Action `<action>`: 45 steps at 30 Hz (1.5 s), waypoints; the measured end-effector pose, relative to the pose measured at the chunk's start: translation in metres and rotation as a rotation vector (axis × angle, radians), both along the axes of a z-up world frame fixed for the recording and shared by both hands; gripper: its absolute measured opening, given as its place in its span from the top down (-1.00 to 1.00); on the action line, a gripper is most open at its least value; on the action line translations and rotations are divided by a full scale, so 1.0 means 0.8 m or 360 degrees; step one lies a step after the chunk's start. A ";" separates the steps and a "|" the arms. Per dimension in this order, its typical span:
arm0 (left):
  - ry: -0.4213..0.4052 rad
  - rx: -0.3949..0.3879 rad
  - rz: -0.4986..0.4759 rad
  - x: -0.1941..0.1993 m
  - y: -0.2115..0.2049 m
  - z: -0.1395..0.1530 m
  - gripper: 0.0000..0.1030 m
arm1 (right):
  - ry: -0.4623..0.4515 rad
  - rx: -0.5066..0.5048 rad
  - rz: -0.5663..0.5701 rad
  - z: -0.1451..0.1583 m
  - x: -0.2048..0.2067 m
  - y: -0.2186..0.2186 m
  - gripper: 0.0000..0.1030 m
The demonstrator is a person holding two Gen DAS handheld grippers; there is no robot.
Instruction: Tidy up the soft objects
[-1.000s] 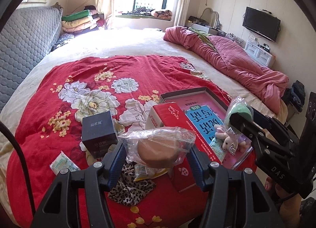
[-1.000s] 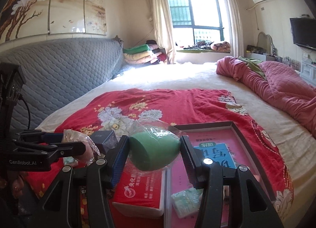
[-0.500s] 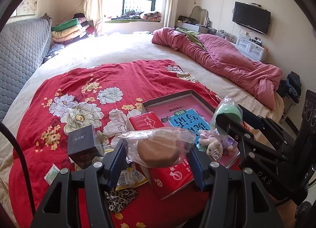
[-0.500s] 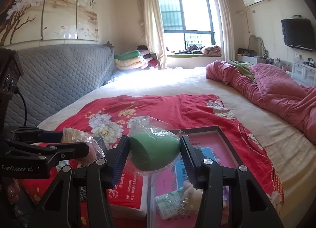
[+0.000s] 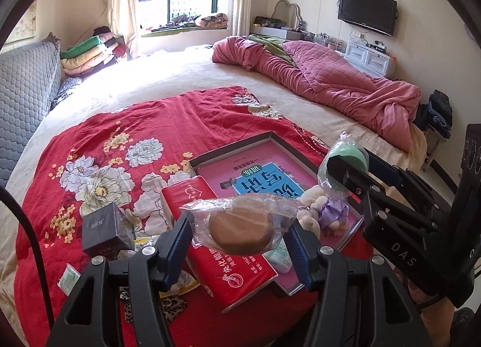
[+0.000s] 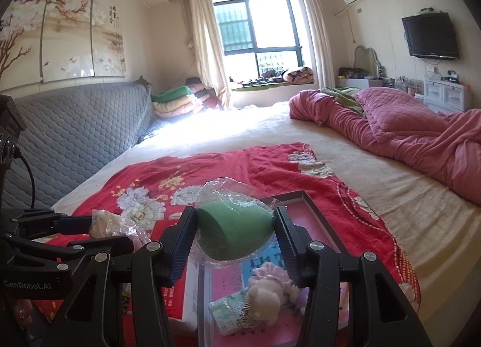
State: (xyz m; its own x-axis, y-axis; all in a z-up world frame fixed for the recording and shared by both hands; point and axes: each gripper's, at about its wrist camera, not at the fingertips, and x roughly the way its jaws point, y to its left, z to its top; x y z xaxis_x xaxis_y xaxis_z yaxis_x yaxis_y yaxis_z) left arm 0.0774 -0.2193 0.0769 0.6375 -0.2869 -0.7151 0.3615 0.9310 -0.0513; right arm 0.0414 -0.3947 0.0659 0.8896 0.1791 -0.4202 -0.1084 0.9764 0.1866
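In the left wrist view, the left claw (image 5: 239, 241) holds a brown sponge in clear wrap (image 5: 239, 232) between its two fingers, up above the red tissue pack (image 5: 210, 245) on the red flowered blanket (image 5: 144, 136). To its right lies the shallow box (image 5: 270, 139) with a small plush toy (image 5: 312, 211) inside. In the right wrist view, the right claw (image 6: 234, 245) grips a green sponge in clear wrap (image 6: 233, 231), raised over the same box (image 6: 303, 196) and plush toy (image 6: 267, 299).

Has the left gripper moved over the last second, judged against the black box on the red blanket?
Yes. The left gripper, shut on the bagged brown sponge, has drifted right: the black box now sits further left of it.
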 end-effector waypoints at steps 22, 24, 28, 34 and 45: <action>0.0084 0.0051 -0.0139 0.037 -0.062 -0.038 -0.15 | 0.0083 0.0057 -0.0292 -0.030 -0.001 -0.088 -0.05; 0.0104 0.0063 -0.0149 0.042 -0.067 -0.045 -0.15 | 0.0112 0.0058 -0.0327 -0.036 -0.001 -0.097 -0.05; 0.0168 0.0081 -0.0154 0.053 -0.075 -0.062 -0.15 | 0.0186 0.0005 -0.0388 -0.050 0.002 -0.111 -0.05; 0.0234 0.0107 -0.0153 0.068 -0.082 -0.083 -0.15 | 0.0272 -0.0006 -0.0437 -0.069 0.004 -0.129 -0.05; 0.0305 0.0135 -0.0146 0.101 -0.089 -0.105 -0.15 | 0.0444 -0.0092 -0.0241 -0.091 0.017 -0.099 -0.05</action>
